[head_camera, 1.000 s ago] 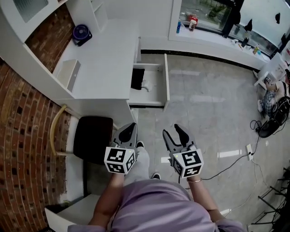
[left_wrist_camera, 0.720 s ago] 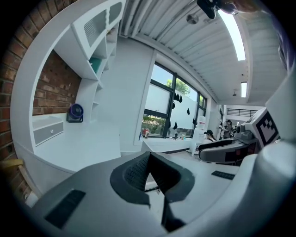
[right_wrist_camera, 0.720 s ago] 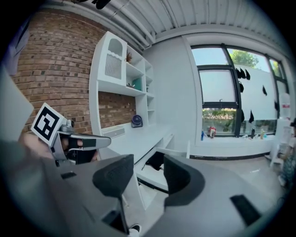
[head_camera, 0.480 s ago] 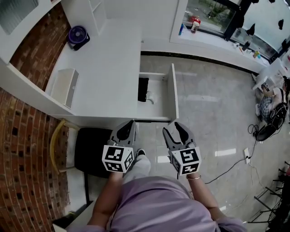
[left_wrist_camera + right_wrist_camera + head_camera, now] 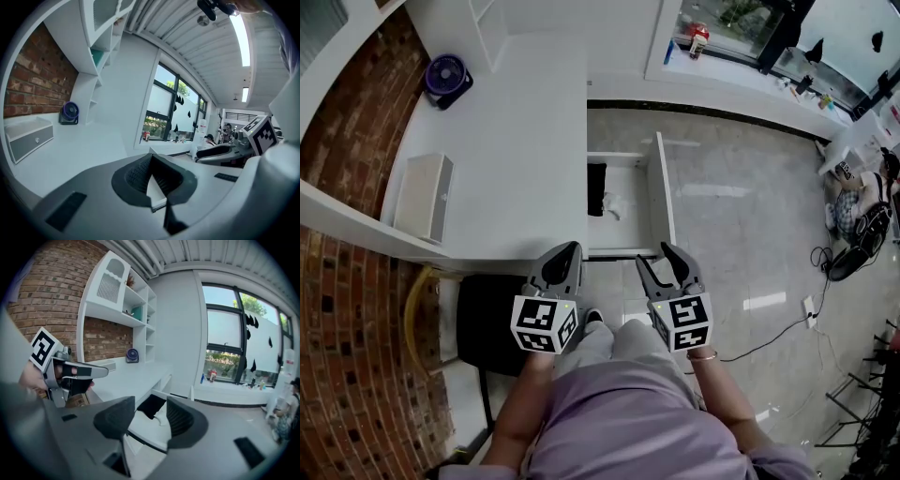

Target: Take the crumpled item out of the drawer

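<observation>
The white drawer (image 5: pixel 664 192) stands pulled out of the white desk (image 5: pixel 525 141). In it lie a small white crumpled item (image 5: pixel 614 203) and a black item (image 5: pixel 596 187). My left gripper (image 5: pixel 567 249) hovers shut and empty just before the desk's front edge. My right gripper (image 5: pixel 656 255) is open and empty at the drawer's front corner. In the right gripper view the crumpled item (image 5: pixel 161 418) and the black item (image 5: pixel 151 405) show between the spread jaws of that gripper (image 5: pixel 151 408). In the left gripper view that gripper (image 5: pixel 151 159) has its pads meeting at the tips.
A black-seated chair (image 5: pixel 483 314) stands under the desk at my left. On the desk are a blue fan (image 5: pixel 447 75) and a grey box (image 5: pixel 422 197). Bottles (image 5: pixel 698 39) stand on the window sill. Cables (image 5: pixel 787 328) and a seated person (image 5: pixel 862 202) are at the right.
The desk and open drawer have come nearer: both grippers, once well short of them over the floor, now reach the desk's front edge. Neither gripper's jaws have visibly changed.
</observation>
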The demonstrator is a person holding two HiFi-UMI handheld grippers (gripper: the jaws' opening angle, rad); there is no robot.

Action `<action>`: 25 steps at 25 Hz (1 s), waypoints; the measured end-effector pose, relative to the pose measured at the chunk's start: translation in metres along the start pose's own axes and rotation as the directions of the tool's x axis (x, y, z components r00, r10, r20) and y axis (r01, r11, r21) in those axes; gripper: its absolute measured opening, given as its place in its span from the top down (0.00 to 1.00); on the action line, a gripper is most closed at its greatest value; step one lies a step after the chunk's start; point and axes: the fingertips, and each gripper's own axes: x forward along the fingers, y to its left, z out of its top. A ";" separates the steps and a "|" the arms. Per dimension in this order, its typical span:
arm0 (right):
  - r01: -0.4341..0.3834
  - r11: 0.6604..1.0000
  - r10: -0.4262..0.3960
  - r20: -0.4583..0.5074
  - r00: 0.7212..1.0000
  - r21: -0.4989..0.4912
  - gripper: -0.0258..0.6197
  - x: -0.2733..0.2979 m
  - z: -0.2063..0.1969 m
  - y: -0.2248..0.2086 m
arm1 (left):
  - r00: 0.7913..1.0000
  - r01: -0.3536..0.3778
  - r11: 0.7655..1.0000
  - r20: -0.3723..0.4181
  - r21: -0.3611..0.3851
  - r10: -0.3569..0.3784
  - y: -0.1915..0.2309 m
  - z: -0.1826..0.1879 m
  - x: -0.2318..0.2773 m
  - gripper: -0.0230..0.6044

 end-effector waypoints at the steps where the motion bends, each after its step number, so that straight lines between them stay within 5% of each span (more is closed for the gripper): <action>1: -0.001 1.000 0.001 -0.007 1.000 -0.006 0.64 0.003 -0.001 -0.001 | 1.000 0.000 1.000 -0.002 -0.002 0.000 0.002 0.000 0.002 0.96; 16: -0.123 0.986 0.111 -0.107 0.988 -0.114 0.62 0.094 -0.001 -0.019 | 0.996 -0.086 0.996 -0.021 -0.028 0.085 0.040 0.008 0.045 0.96; 25: -0.229 0.962 0.188 -0.246 0.951 -0.148 0.60 0.152 -0.027 -0.020 | 0.984 -0.178 0.982 -0.029 -0.062 0.177 0.061 0.012 0.065 0.96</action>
